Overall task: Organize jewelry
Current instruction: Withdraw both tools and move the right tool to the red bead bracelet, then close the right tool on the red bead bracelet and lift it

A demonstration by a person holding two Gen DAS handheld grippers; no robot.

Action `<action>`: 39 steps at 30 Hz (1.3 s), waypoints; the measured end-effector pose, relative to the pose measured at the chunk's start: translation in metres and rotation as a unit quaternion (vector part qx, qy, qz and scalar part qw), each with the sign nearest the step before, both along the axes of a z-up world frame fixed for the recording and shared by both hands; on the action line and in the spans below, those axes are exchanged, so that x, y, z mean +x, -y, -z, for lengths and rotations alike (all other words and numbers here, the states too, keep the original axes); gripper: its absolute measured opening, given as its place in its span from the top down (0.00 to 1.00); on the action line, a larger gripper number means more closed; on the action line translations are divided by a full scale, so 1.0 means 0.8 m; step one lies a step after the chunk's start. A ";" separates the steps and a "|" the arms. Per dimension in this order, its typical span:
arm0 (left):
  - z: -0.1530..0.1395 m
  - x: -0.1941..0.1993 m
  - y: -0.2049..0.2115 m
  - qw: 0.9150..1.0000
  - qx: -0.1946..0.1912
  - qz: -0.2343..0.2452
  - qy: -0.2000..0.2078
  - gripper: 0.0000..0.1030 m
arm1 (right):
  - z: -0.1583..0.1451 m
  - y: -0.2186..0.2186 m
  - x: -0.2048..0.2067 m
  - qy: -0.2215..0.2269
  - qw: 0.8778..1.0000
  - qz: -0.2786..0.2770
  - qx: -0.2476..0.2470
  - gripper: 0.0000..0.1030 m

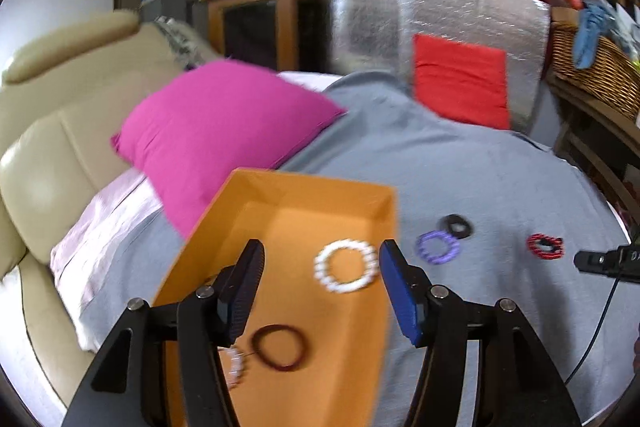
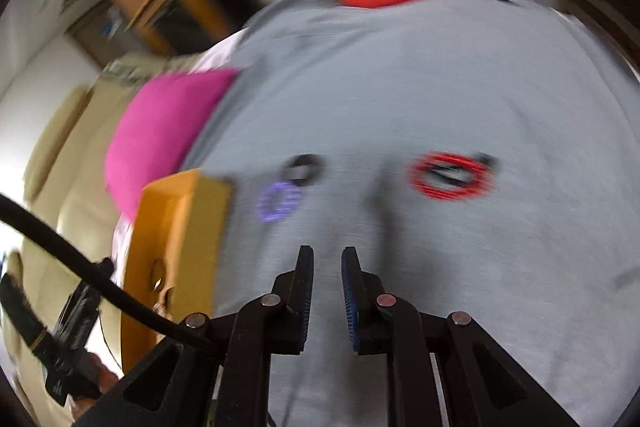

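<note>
A: Start closest in. How do the claws stand?

B: The left gripper [image 1: 322, 269] has its jaws spread well apart above the open orange cardboard box [image 1: 308, 199], and nothing sits between the pads. The right gripper [image 2: 328, 269] shows only a narrow gap between its black pads, with bare cloth visible through it; it holds nothing.

A: And the jewelry in the box?

B: On the box floor, nearest the left wrist camera, lies a dark maroon elastic ring [image 1: 279, 347]. Just beside it, partly hidden behind the left finger, is a pale beaded bracelet [image 1: 236, 367]. A little farther in rests a white beaded bracelet [image 1: 346, 265], lying flat close to the box's right wall.

A: What is outside it?

B: Three pieces lie on the grey bedsheet [image 1: 460, 167]. From the right wrist view, a purple beaded bracelet [image 2: 279, 202] sits just beside the box, and a small black ring [image 2: 304, 167] touches or nearly touches its far side. Well apart to the right lies a red beaded bracelet [image 2: 452, 175] with something dark inside its loop; blur hides what.

A: Farther back?

B: A magenta pillow [image 1: 216, 135] lies behind the box on the left, and a red cushion [image 1: 460, 83] leans against a silver foil panel [image 1: 372, 23] at the far end.
</note>
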State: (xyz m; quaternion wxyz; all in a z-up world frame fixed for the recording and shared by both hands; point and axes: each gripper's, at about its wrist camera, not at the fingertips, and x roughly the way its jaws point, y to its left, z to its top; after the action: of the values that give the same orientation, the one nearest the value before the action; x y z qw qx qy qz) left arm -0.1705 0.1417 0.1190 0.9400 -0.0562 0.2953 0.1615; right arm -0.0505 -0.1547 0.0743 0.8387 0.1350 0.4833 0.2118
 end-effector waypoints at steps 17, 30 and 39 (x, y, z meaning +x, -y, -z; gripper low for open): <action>0.051 0.069 0.120 0.994 0.030 0.081 -0.066 0.41 | 0.075 0.148 0.072 -0.048 0.986 0.113 0.115 0.82; 0.087 0.120 0.113 0.994 0.012 0.051 -0.098 0.41 | 0.104 0.124 0.133 -0.074 0.982 0.132 0.110 0.82; 0.090 0.125 0.088 0.994 -0.010 0.037 -0.098 0.41 | 0.096 0.096 0.141 -0.068 0.988 0.107 0.091 0.81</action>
State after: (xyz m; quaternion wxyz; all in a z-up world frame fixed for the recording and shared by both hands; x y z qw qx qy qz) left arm -0.0703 0.0716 0.0472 0.9111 -0.0386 0.3896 0.1288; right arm 0.0619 -0.2313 -0.0024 0.8061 0.2756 0.5004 0.1544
